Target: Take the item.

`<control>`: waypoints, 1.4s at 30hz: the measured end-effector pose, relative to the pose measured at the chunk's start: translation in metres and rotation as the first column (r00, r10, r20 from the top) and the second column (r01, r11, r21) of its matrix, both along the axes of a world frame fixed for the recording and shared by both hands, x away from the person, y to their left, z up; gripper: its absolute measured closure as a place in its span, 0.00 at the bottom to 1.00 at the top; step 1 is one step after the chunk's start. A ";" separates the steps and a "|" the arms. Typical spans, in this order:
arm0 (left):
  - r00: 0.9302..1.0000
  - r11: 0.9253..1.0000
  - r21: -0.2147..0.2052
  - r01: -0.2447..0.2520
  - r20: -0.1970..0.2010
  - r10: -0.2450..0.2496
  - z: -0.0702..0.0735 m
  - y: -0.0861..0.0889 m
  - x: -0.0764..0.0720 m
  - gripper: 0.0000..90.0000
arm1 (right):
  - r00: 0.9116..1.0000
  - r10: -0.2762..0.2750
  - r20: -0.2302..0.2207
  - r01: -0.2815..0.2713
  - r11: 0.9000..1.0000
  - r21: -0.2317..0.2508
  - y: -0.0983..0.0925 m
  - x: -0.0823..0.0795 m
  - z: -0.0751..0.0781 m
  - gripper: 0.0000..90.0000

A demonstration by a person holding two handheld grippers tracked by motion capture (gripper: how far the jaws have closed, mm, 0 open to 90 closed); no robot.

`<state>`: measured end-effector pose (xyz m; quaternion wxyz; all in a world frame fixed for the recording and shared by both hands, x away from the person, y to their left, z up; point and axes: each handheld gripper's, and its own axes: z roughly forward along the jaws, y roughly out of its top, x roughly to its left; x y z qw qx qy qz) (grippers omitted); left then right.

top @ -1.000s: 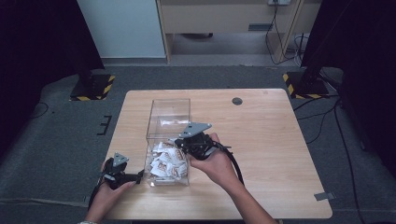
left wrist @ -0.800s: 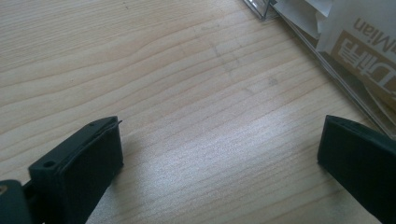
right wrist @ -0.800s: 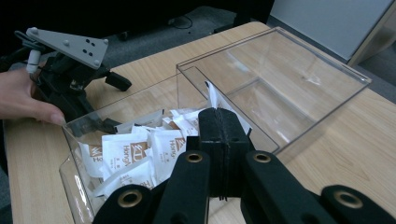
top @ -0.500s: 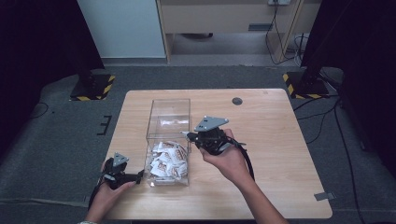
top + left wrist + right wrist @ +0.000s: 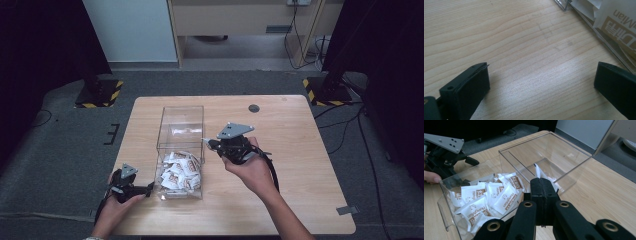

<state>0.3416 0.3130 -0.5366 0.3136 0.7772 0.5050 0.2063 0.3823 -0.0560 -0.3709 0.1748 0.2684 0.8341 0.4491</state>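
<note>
A clear plastic box (image 5: 181, 108) stands on the wooden table (image 5: 300, 150), its near half heaped with white printed sachets (image 5: 177, 171). My right gripper (image 5: 208, 144) hovers just right of the box, shut on one white sachet (image 5: 539, 173) that sticks up from the black fingertips. In the right gripper view the box (image 5: 544, 142) and its sachets (image 5: 491, 195) lie behind the jaws. My left gripper (image 5: 147, 189) rests on the table by the box's near left corner. Its jaws (image 5: 541, 82) are open with bare wood between them, and the box wall (image 5: 599, 27) is at the upper right.
A small dark round disc (image 5: 254, 108) sits near the table's far edge. A label (image 5: 347, 210) sticks to the near right corner. Black stands with yellow-striped bases (image 5: 99, 94) flank the table on the grey floor.
My right gripper has moved right, from over the box's right wall to beside it, carrying the sachet. The left gripper has stayed in place.
</note>
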 end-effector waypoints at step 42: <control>1.000 1.000 0.001 -0.001 0.001 0.001 0.000 0.000 0.000 0.00 | 0.995 -0.098 0.002 0.098 0.995 -0.008 -0.053 0.006 -0.008 1.00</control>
